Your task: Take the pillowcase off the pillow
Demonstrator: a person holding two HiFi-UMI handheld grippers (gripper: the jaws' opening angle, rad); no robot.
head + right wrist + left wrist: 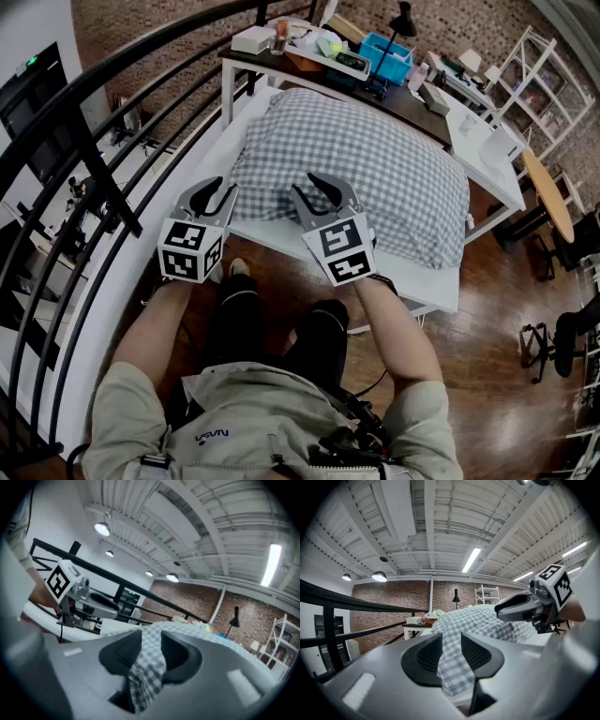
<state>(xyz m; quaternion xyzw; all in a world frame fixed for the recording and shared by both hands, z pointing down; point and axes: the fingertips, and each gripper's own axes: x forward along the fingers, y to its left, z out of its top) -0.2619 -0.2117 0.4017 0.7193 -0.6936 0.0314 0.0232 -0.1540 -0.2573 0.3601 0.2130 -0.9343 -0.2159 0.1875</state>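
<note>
The left gripper [219, 191] has its jaws closed on a fold of the pillowcase [361, 164] at the near left corner of the pillow [403, 202]. In the left gripper view, the checked cloth [454, 665] fills the narrow slot between the two ribbed black pads of the left gripper [451, 644] and hangs down below them in a loose, pointed flap. The right gripper [321, 192] is clamped on the same near edge, just beside the left one. In its own view a bunched, crumpled wad of the cloth [146, 674] is squeezed between the jaws of the right gripper [151, 641] and trails down behind them.

Ahead of both pairs of jaws the pillow swells up as a plump, rounded mound, covered in soft grey-and-white gingham that creases into small wrinkles near the pinch points. It lies on a smooth white table [417, 281], whose flat edge runs just under the jaws.

Each gripper body is matt grey plastic with curved, dark, grooved pads. Seen from the left one, the right gripper [520, 607] floats off to the side over the pillow; seen from the right one, the left gripper [91, 603] sits off to the other side.
</note>
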